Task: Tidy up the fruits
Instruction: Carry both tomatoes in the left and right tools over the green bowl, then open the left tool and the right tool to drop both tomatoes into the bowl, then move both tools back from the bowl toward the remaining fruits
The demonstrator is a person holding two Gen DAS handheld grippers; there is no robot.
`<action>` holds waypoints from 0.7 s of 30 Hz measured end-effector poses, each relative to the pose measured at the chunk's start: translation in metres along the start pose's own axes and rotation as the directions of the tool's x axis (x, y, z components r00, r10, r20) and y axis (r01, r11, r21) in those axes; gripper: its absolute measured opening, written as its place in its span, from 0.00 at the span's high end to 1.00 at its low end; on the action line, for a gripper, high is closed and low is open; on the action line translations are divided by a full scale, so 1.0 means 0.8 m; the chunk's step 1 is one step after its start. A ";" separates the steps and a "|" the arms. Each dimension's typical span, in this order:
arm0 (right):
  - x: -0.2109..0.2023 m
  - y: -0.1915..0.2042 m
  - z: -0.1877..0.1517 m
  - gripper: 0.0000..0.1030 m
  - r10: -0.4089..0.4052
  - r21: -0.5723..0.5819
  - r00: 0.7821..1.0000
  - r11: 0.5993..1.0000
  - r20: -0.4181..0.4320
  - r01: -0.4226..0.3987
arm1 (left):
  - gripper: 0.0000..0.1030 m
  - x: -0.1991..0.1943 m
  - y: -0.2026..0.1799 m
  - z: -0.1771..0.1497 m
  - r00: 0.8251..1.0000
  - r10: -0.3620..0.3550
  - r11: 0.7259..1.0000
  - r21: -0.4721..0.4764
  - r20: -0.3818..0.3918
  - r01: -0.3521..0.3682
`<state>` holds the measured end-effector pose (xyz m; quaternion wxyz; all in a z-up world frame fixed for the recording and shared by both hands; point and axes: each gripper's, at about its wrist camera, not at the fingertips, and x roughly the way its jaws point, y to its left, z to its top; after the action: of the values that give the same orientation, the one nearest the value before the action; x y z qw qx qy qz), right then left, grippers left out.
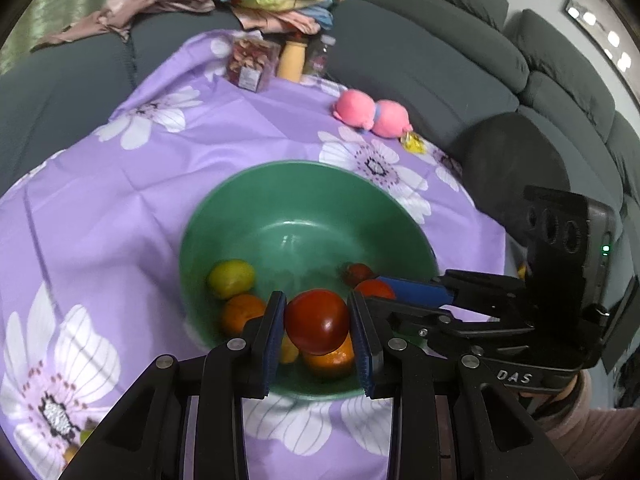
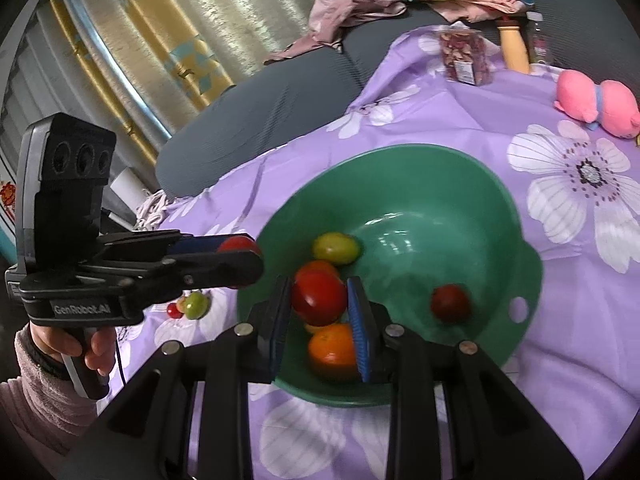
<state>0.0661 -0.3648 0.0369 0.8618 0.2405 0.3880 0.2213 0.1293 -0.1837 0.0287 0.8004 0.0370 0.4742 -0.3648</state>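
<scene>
A green bowl sits on the purple flowered cloth and holds several fruits: a yellow-green one, oranges and a small dark red one. My left gripper is shut on a red tomato over the bowl's near side. My right gripper is shut on another red tomato over the bowl. In the right wrist view the left gripper holds its tomato at the bowl's left rim. In the left wrist view the right gripper reaches in from the right.
A pink plush toy, a snack box, a beige bottle and a yellow wrapper lie at the cloth's far side. Small green and red fruits lie left of the bowl. A grey sofa with clothes surrounds the table.
</scene>
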 end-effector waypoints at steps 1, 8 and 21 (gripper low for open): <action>0.001 -0.003 0.000 0.72 -0.003 0.003 1.000 1.000 -0.002 0.003 | 0.70 0.002 -0.001 0.000 1.000 0.002 1.000 0.002 -0.005 -0.002; 0.003 -0.008 0.001 0.70 -0.030 -0.001 1.000 1.000 0.000 0.030 | 0.70 0.012 -0.003 -0.002 0.999 0.015 1.000 0.000 -0.031 -0.015; -0.001 0.000 -0.001 0.62 -0.042 0.010 0.999 0.999 0.001 0.042 | 0.42 -0.016 0.008 -0.016 0.995 0.099 0.995 -0.032 -0.010 -0.100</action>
<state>0.0654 -0.3651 0.0367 0.8654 0.2366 0.3934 0.2010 0.1202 -0.1671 0.0296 0.8160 0.0492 0.4812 -0.3166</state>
